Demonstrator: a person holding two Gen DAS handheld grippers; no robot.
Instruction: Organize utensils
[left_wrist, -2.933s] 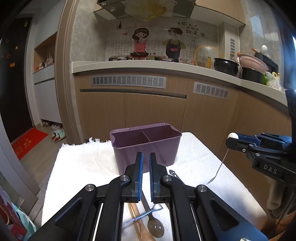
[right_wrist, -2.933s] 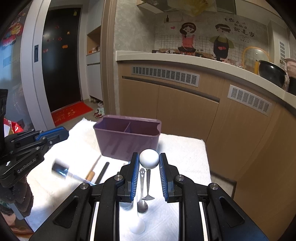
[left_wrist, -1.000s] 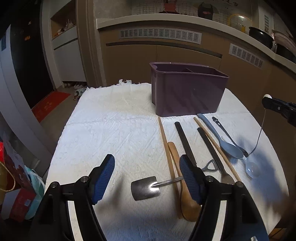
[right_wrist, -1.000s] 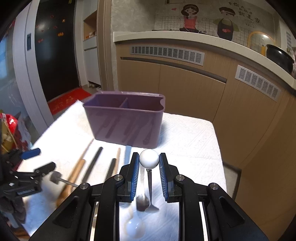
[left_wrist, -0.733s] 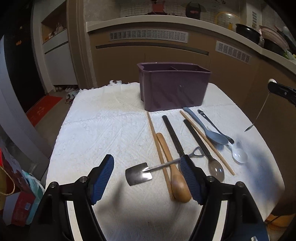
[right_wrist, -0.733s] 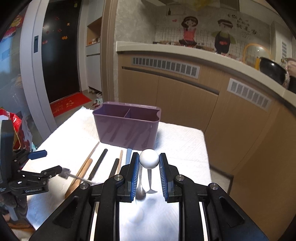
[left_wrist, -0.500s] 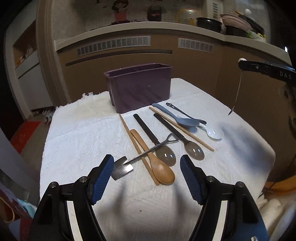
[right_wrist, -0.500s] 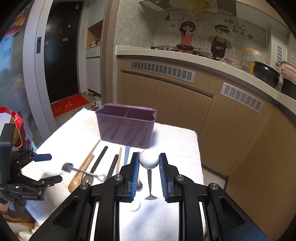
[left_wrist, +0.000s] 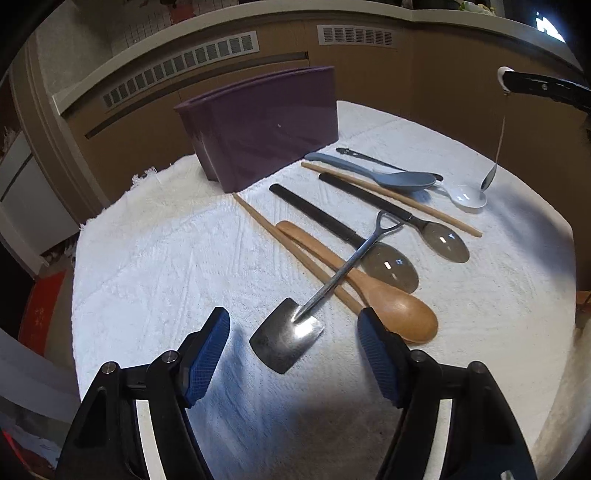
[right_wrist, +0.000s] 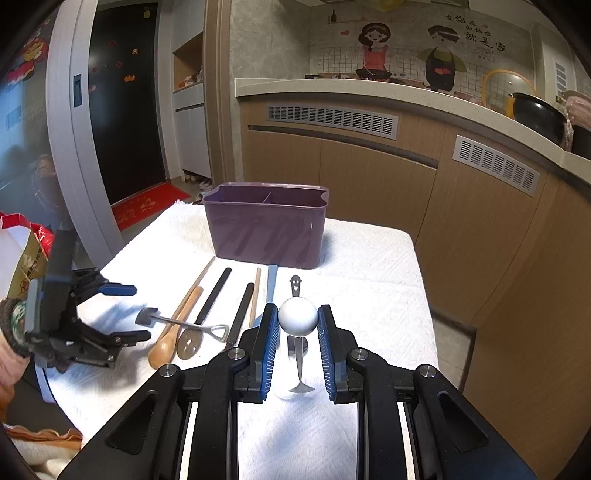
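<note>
- Your left gripper (left_wrist: 293, 350) hangs spread, jaws just narrowing, either side of the small shovel's blade (left_wrist: 286, 339); pads clear of it.
- The shovel (left_wrist: 343, 273) lies slantwise over the wooden spoon (left_wrist: 369, 291), handle toward the purple bin (left_wrist: 266, 122).
- Your right gripper (right_wrist: 297, 347) pinches the ball-topped spoon (right_wrist: 297, 316), hanging bowl-down.

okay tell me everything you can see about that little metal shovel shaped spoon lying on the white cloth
The shovel-shaped spoon looks like polished steel: a flat, squarish blade, a thin round shaft and a triangular loop handle. It lies flat on the white cloth, blade toward the left gripper, and its shaft crosses over a chopstick, the wooden spoon and a black-handled spoon. The gripper's open jaws flank the blade without touching it.
</note>
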